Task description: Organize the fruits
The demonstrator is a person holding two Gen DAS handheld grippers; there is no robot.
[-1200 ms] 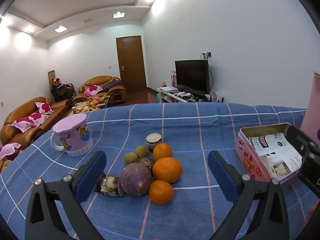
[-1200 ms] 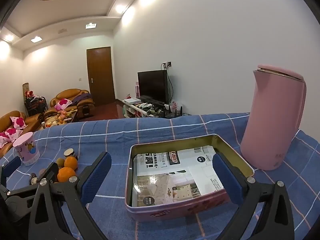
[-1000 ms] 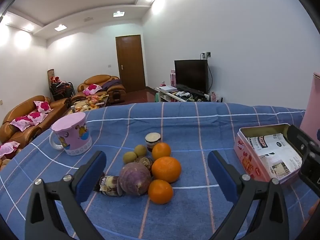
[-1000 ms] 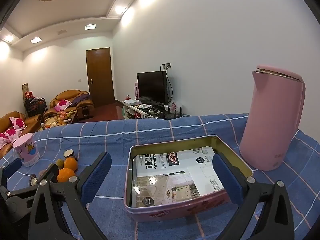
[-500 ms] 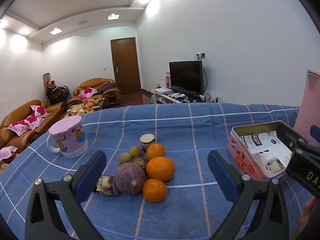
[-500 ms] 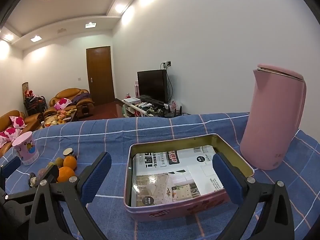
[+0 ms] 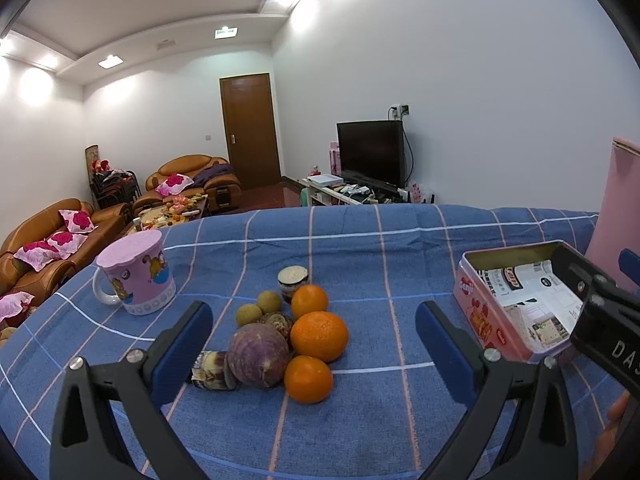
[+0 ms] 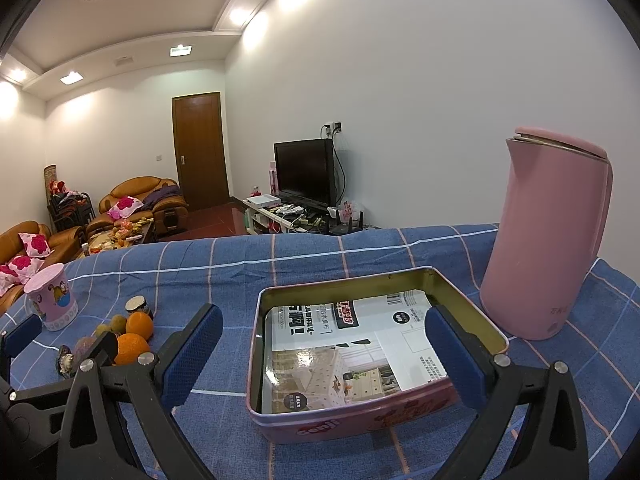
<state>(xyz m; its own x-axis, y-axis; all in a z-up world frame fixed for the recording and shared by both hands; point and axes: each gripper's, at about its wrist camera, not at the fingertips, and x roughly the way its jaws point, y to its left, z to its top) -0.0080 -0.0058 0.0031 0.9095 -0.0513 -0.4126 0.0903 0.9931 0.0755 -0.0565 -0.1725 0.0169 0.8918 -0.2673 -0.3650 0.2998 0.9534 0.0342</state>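
Both tongs, left (image 7: 312,328) and right (image 8: 324,340), gape empty, so picking looks unstarted; next, left closes on an orange (image 7: 319,336) for the tin (image 8: 376,412).

Fruit cluster (image 7: 296,336) on tablecloth (image 7: 360,248) at 12 o'clock of left gripper (image 7: 312,340), mug (image 7: 134,278) at 10 o'clock, tin (image 8: 360,344) at 2 o'clock, paper (image 8: 352,344) in tin, kettle (image 8: 548,236) at tin's 2 o'clock.

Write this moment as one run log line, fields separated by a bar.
left tongs: open, over fruit pile | right tongs: open, over tin | tin: no fruit | fruit moved: none
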